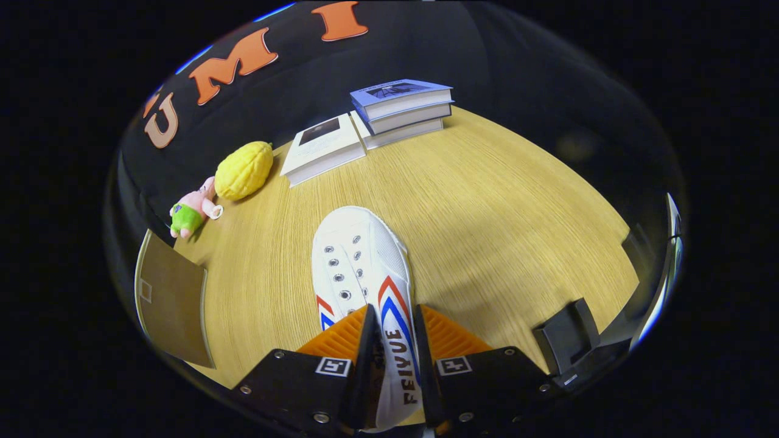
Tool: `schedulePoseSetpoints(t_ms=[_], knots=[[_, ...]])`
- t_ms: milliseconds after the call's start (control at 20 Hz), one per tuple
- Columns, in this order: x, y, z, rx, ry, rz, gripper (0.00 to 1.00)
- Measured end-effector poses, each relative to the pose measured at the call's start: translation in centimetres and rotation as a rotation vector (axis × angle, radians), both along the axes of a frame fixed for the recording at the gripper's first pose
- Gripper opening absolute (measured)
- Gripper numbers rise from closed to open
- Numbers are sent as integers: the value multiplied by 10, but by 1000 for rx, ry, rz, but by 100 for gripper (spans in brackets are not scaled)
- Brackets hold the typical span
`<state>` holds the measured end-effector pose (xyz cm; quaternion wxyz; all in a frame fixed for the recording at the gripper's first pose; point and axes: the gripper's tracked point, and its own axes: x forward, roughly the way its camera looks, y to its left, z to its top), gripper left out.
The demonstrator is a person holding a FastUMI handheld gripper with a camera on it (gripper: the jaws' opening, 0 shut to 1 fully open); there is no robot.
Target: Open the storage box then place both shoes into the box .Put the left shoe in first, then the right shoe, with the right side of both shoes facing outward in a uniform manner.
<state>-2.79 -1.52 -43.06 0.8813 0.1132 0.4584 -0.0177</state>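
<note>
Gripper view. The gripper (394, 365) has its two fingers closed in on the side wall of a white shoe (359, 267), one finger inside the shoe's opening and the other against the outer side with the red and blue stripes. Both press the canvas between them, so the grasp is firm on the shoe. The shoe's heel end sits between the fingers; its rounded toe points straight ahead, away from the gripper. No laces in the eyelets. Whether the sole rests on the table or is lifted just off it, I cannot tell.

Wooden table (487, 213), light grain, underneath everything. Beyond the shoe's toe, near the far edge, a stack of books (403, 103) with a blue-covered one on top. Just beside the stack, on its left, a single white book (322, 148) lying flat, touching or nearly touching the stack.

Left of the white book, a yellow lumpy plush fruit (244, 170). Next to that, farther left and nearer the table edge, a small pink plush toy (195, 213) in green shorts, close to the yellow one, possibly touching.

At the table's left edge, level with the shoe, a flat brown panel (173, 304), likely cardboard, with a pale rim. To the right of the fingers, a dark block-shaped stand (566, 334) near the table's right corner.
</note>
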Motion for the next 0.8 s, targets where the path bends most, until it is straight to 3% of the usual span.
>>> schedulePoseSetpoints(t_ms=[100,300,450,800], knots=[[1,-3,1,3,1,-36,30],[0,-1,10,47,2,-134,5],[3,1,33,4,-25,-155,1],[34,80,120,73,-153,-79,1]])
